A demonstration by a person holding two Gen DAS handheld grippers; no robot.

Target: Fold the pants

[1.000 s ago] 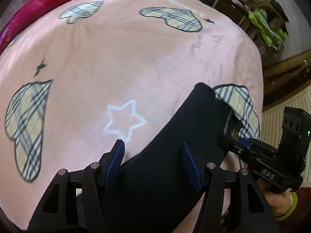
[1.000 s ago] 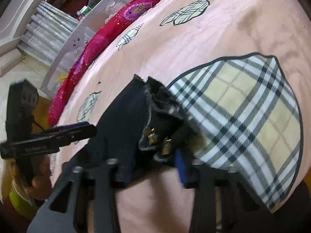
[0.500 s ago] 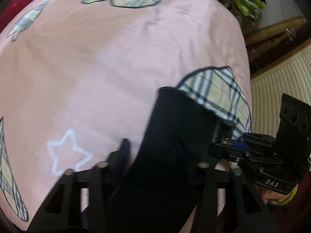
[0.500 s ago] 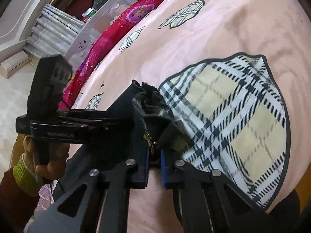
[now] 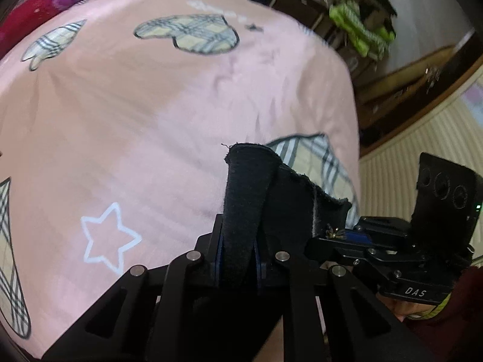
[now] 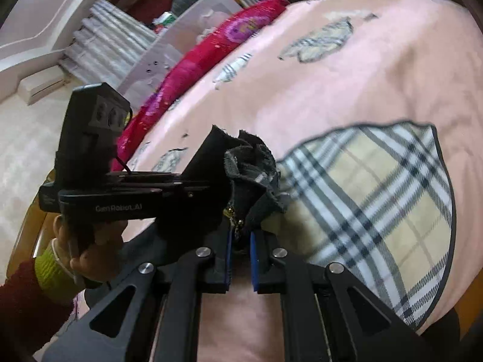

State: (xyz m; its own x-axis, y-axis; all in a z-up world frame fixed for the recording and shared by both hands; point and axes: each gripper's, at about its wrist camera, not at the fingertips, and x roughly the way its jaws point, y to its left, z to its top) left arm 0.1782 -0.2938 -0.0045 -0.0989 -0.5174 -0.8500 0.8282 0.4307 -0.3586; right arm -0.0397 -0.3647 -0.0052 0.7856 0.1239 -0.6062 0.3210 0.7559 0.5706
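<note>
The black pants lie on the pink bedspread near its right edge. My left gripper is shut on a raised fold of their waistband. My right gripper is shut on the bunched zipper end of the pants, next to a plaid heart patch. Each gripper shows in the other's view: the right gripper to the right in the left wrist view, the left gripper to the left in the right wrist view. The two hold the waistband a short way apart, lifted off the bed.
A red and purple pillow lies along the far side of the bed. Shelves with green and dark clothes stand beyond the bed's far corner. The bed's right edge drops to a cream ribbed surface.
Both grippers went from open to shut on the pants' waistband, the right one first. The waistband has risen off the bedspread between them.
</note>
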